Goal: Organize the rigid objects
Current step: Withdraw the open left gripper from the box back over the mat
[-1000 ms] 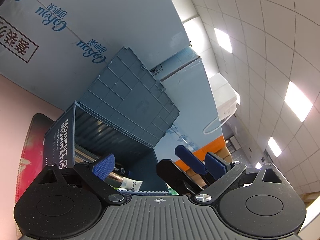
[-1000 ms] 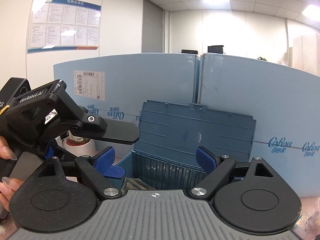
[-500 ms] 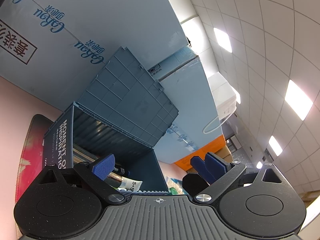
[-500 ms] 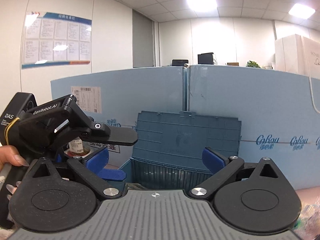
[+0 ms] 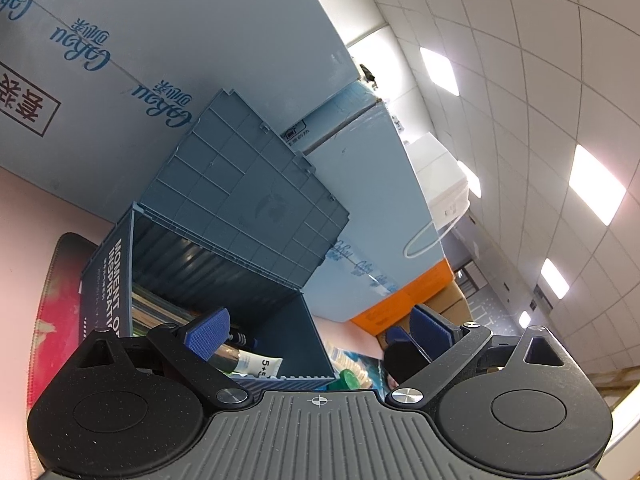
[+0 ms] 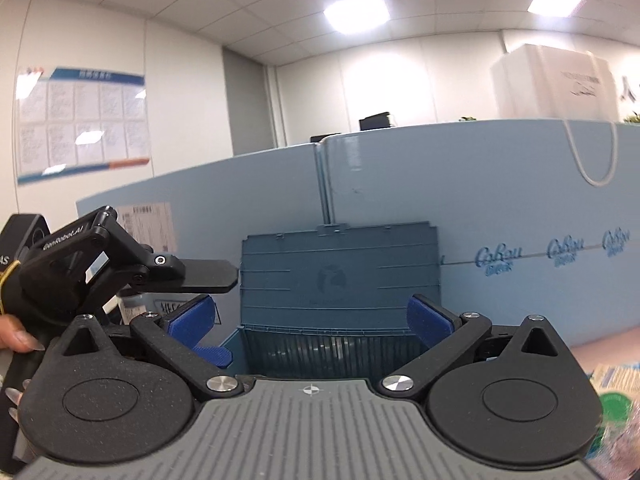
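Both grippers spread wide, nothing held. Left gripper [image 5: 320, 330] and right gripper [image 6: 312, 322] raised over open blue crate [image 5: 224, 264], lid [image 6: 340, 276] upright. White tube [image 5: 260, 365] inside crate. Right gripper lifted higher than a second ago.

The desk [image 5: 24, 208] has a pale pink surface. A mat [image 5: 60, 300] with a dark border and a red and pink print lies flat on it at the left. A blue-grey storage box [image 5: 108, 280] stands on the desk, partly over the mat, with white lettering on its side wall and its lid [image 5: 248, 196] raised upright. Light blue panels [image 5: 168, 60] rise at the far edge of the desk, directly behind the box. To the right of the box, a printed packet [image 5: 352, 360] and a green cap [image 5: 347, 380] lie close together; whether they touch cannot be determined.
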`<state>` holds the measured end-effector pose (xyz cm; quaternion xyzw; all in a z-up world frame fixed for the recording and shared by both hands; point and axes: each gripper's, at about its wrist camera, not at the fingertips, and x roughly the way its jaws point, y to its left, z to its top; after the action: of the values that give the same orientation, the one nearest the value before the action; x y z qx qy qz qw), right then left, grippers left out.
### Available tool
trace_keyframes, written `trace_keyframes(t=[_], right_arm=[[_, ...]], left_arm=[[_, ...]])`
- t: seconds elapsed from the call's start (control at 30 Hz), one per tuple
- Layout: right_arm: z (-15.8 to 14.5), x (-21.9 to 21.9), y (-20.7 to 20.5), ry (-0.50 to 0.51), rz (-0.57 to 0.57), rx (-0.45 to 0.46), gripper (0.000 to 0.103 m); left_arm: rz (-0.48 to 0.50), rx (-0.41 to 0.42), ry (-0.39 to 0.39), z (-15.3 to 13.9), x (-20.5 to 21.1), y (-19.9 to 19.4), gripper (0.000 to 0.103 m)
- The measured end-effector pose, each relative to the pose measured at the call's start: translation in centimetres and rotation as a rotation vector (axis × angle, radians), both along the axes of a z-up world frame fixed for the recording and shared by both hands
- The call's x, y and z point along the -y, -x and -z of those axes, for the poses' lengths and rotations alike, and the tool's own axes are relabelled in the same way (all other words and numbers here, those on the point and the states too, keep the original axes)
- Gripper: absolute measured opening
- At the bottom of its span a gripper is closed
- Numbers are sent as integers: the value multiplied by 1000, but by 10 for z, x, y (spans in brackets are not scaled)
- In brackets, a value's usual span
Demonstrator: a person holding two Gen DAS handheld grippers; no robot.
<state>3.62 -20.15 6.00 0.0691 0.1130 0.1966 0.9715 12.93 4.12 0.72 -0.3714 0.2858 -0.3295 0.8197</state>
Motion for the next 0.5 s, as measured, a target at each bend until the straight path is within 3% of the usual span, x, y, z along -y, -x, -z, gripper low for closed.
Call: trace_keyframes(t=[0.23, 0.5], right_arm=[[7, 11, 13, -57, 62, 34, 103], [35, 32, 16, -149, 106, -14, 103]], left_arm=[[-3, 15, -27, -4, 4, 2, 98], [-14, 42, -66, -9, 9, 7, 98]])
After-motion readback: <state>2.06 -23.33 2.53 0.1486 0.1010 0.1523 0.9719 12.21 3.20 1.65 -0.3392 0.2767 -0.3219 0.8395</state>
